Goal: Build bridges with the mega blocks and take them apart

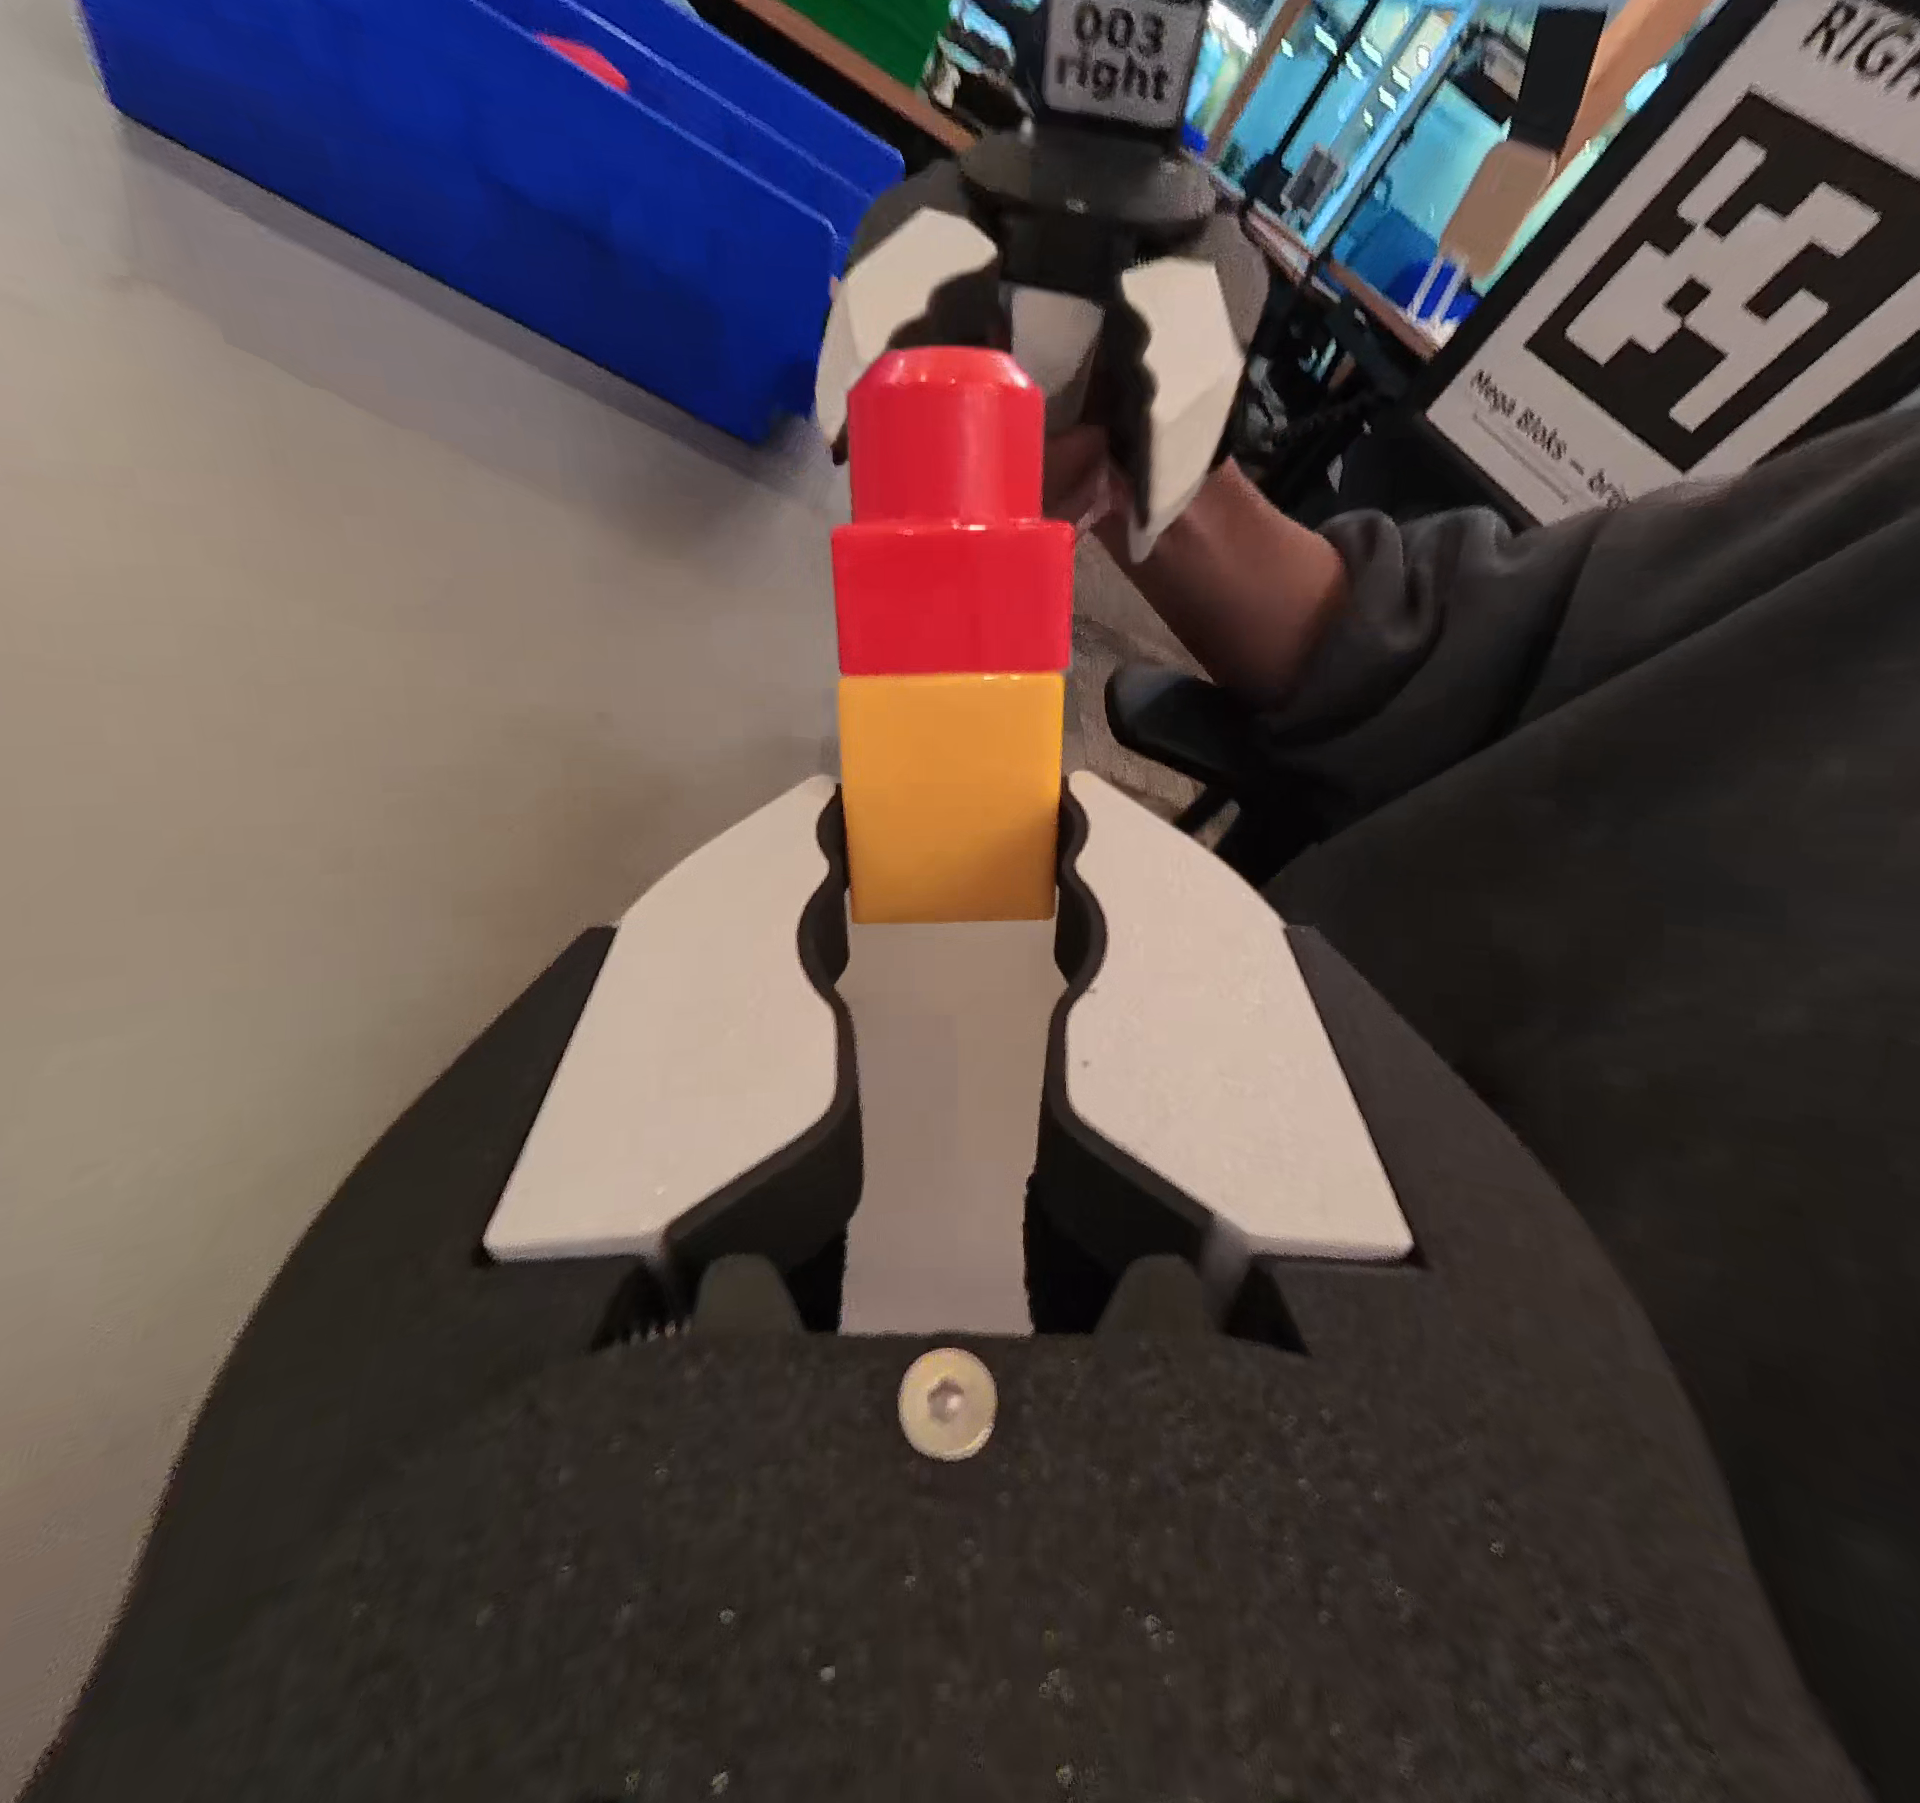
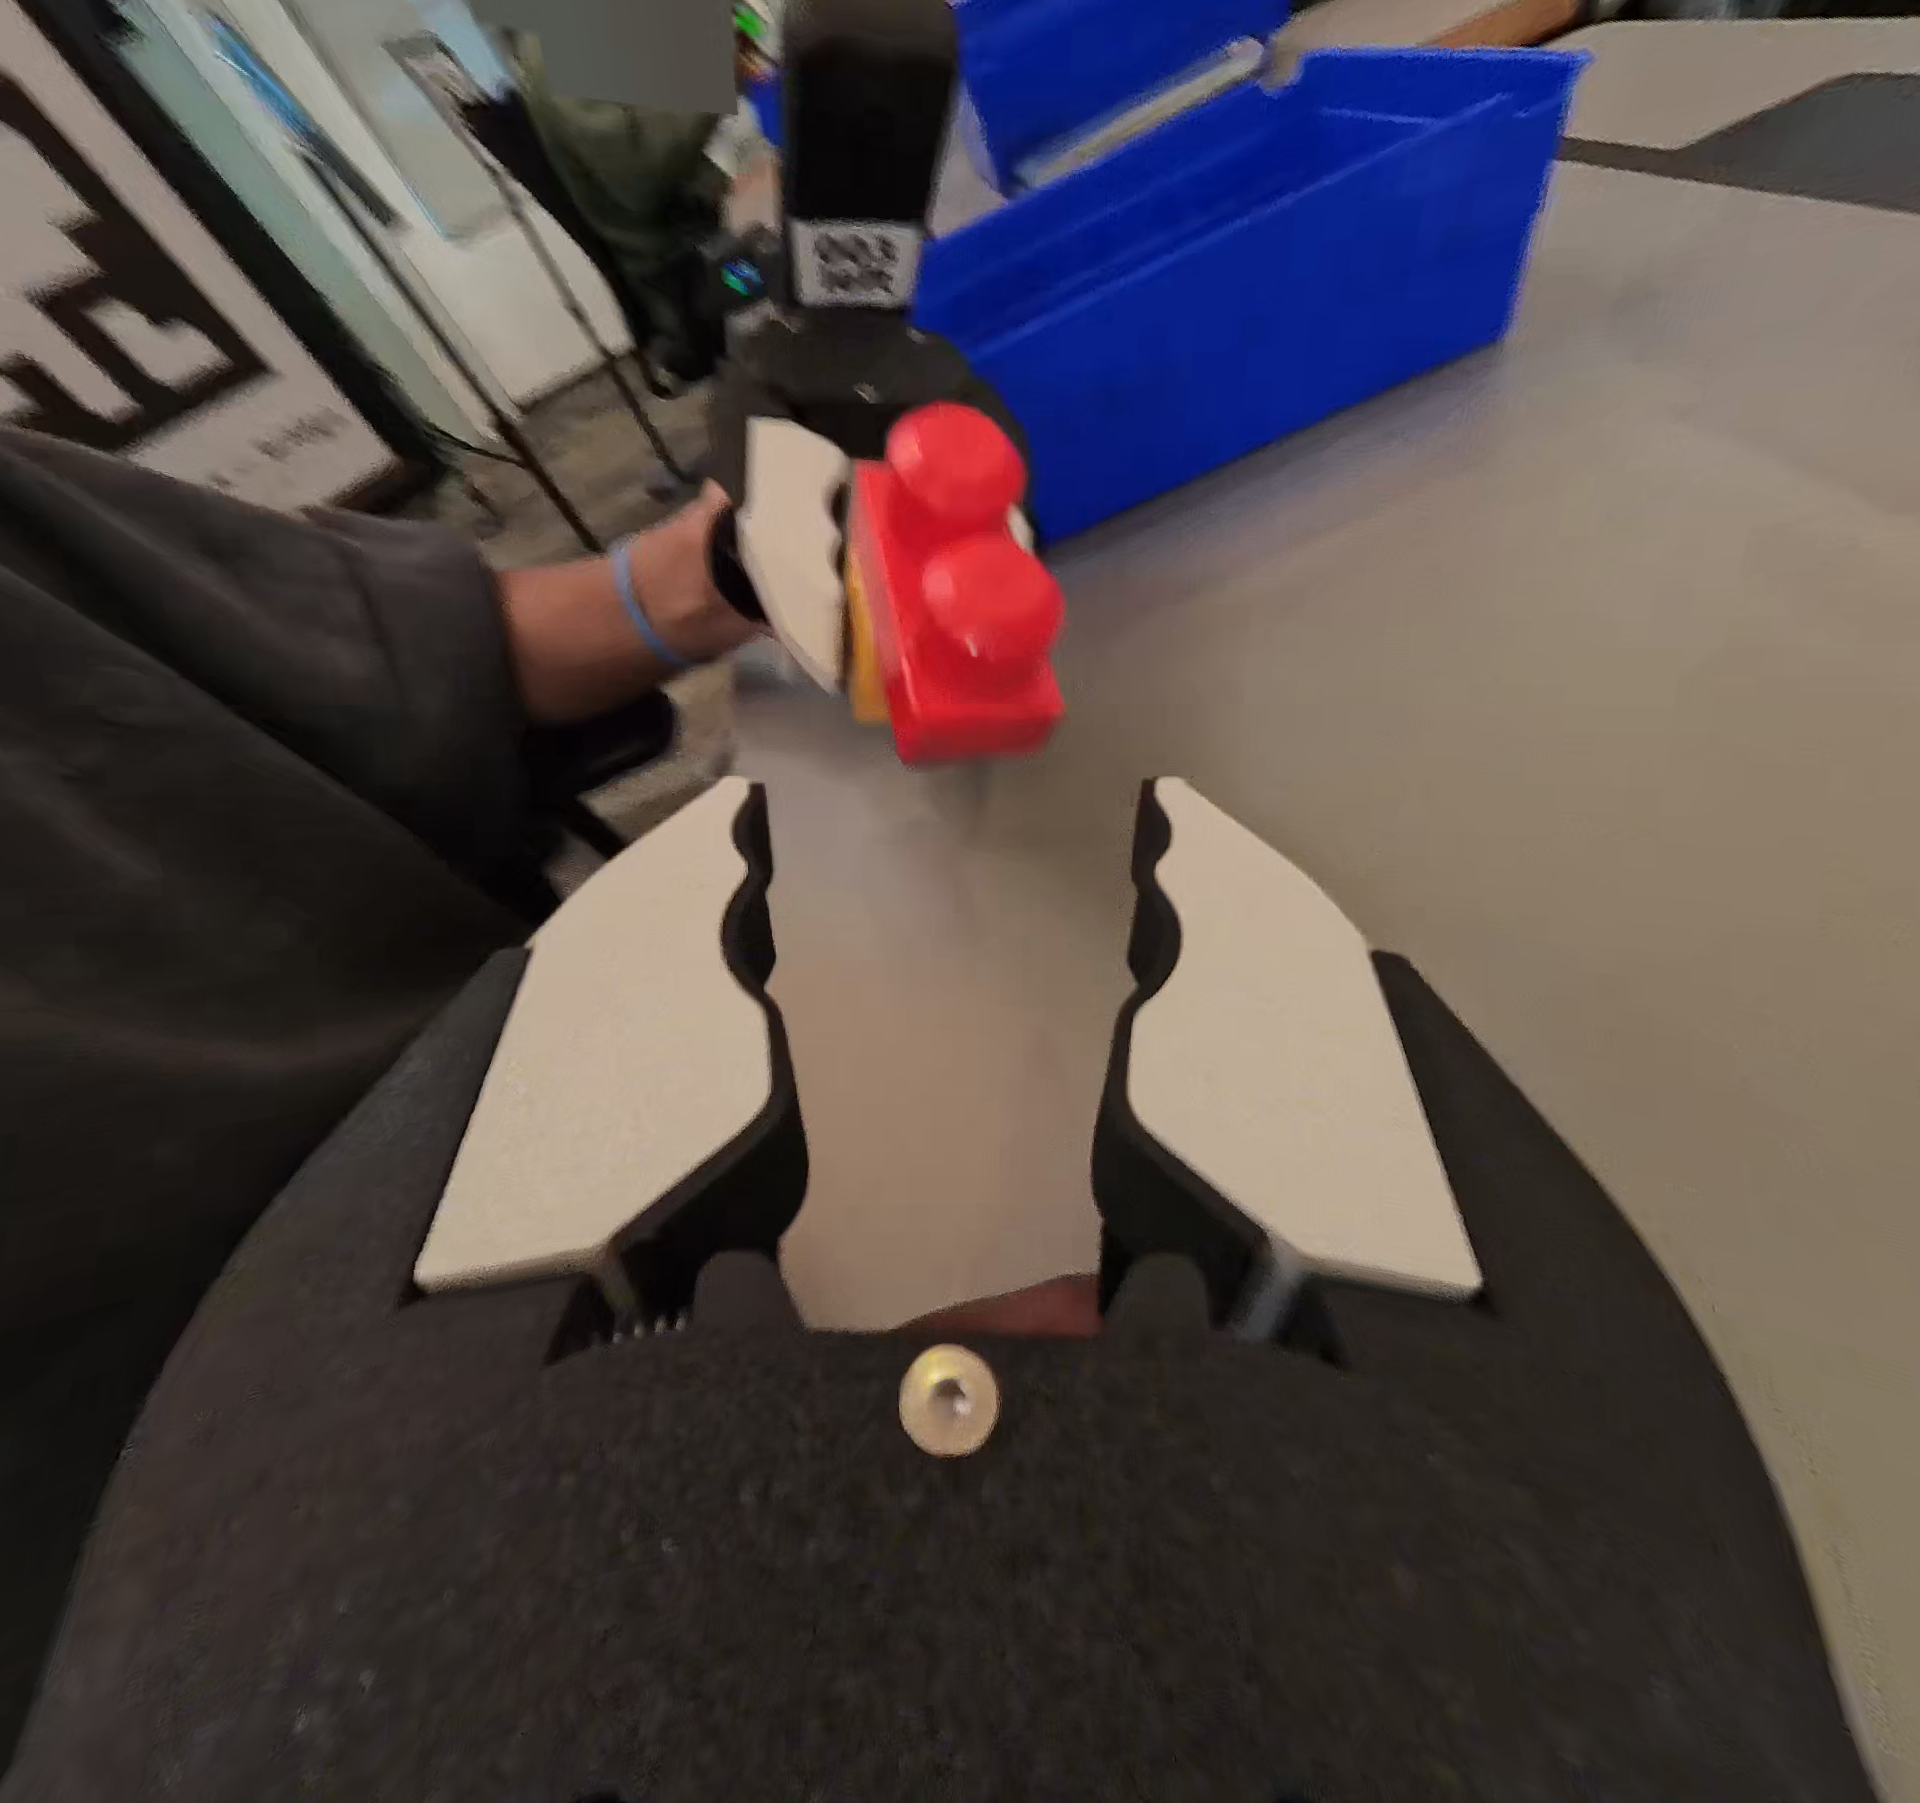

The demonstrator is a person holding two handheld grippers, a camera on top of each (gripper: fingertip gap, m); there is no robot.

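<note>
Left gripper clamping a yellow block with a red block stacked on it, holding both above the grey table, right gripper facing them just beyond the red studs, jaws gaping wide and gripping nothing, blue bins sitting farther back.

Label on right gripper; lettered board

Red block on yellow block, blue bins, grey table, black-and-white patterned marker board, grey-and-black gripper fingers.
</note>
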